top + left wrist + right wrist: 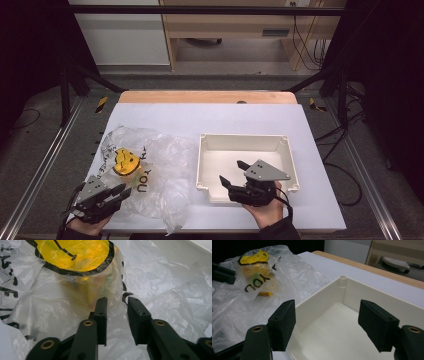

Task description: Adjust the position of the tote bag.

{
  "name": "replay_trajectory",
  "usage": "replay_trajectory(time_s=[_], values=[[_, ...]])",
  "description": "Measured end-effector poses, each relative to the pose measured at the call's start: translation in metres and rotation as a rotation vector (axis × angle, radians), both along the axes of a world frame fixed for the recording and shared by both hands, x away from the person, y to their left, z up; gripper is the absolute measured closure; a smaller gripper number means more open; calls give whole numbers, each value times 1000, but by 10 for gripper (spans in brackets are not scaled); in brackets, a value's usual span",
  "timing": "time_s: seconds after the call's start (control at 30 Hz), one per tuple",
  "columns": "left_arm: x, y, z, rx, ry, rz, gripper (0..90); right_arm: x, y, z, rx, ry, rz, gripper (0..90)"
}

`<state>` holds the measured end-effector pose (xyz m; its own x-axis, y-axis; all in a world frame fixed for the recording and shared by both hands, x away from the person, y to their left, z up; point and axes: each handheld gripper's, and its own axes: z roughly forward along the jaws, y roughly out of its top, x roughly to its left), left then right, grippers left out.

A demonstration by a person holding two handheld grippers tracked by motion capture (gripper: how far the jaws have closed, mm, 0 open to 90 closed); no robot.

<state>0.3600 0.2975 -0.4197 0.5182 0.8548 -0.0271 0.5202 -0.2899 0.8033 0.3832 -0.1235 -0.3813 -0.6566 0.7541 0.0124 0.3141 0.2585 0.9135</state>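
A white-topped table [250, 120] carries a crumpled plastic bag [160, 170] beside a cream tray [202, 165].

**Bag to the left, tray to the right**

On the table [210, 117], the plastic bag [160, 172] lies on the left half, spread towards the near edge, and there's a cup-shaped thing [125, 162] inside it, towards its far left part. Just beside the bag on the right sits the tray [287, 145], the two close together but whether touching is hard to tell. The left gripper [122, 192] is at the bag's near left corner, jaws over the film. The right gripper [232, 172] hangs over the tray's near wall, pointing left towards the bag.
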Motion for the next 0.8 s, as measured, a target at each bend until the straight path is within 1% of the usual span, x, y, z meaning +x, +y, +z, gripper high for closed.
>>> replay_trajectory(time_s=[0.07, 0.1, 0.17, 0.27, 0.3, 0.37, 0.4, 0.43, 0.47, 0.5, 0.53, 0.57, 0.63, 0.67, 0.7, 0.73, 0.77, 0.8], values=[[0, 1, 0, -1, 0, -1, 752, 0, 8, -1, -6, 8, 20, 305], [0, 1, 0, -1, 1, -4, 752, 0, 8, -1, -6, 8, 20, 305], [1, 2, 0, -5, 4, -6, 818, 1, 18, -3, -9, 20, 43, 314], [1, 4, 0, 0, 8, -16, 865, 2, 27, -5, -14, 27, 66, 321], [1, 4, 0, 0, 8, -16, 877, 2, 27, -5, -14, 27, 66, 321], [1, 5, 0, -1, 6, -17, 884, 2, 33, -5, -16, 29, 82, 328], [1, 5, 0, -5, 3, -18, 891, 1, 39, -6, -16, 29, 98, 337], [1, 5, 0, -5, 3, -18, 892, 1, 39, -6, -16, 29, 98, 337], [-1, 6, 1, -16, -7, -18, 892, 2, 45, -4, -5, 35, 112, 342], [-1, 6, 1, -16, -7, -18, 893, 2, 45, -4, -5, 35, 112, 342], [-1, 7, 2, -15, -11, -23, 893, 0, 51, -4, -7, 30, 132, 355], [-2, 7, 3, -20, -19, -20, 893, 0, 51, -4, -7, 30, 132, 355], [-3, 9, 6, -34, -34, -18, 894, -1, 57, -3, -6, 32, 150, 363], [-5, 11, 8, -47, -48, -13, 895, -1, 64, -3, -6, 37, 166, 368], [-5, 11, 8, -47, -48, -13, 895, -1, 64, -3, -6, 37, 166, 368], [-6, 12, 11, -53, -61, -11, 895, -1, 71, -3, -7, 40, 185, 375], [-6, 12, 11, -53, -61, -11, 896, -1, 71, -3, -7, 40, 185, 375], [-7, 13, 12, -57, -65, -10, 896, -2, 80, -2, -2, 40, 203, 378]])
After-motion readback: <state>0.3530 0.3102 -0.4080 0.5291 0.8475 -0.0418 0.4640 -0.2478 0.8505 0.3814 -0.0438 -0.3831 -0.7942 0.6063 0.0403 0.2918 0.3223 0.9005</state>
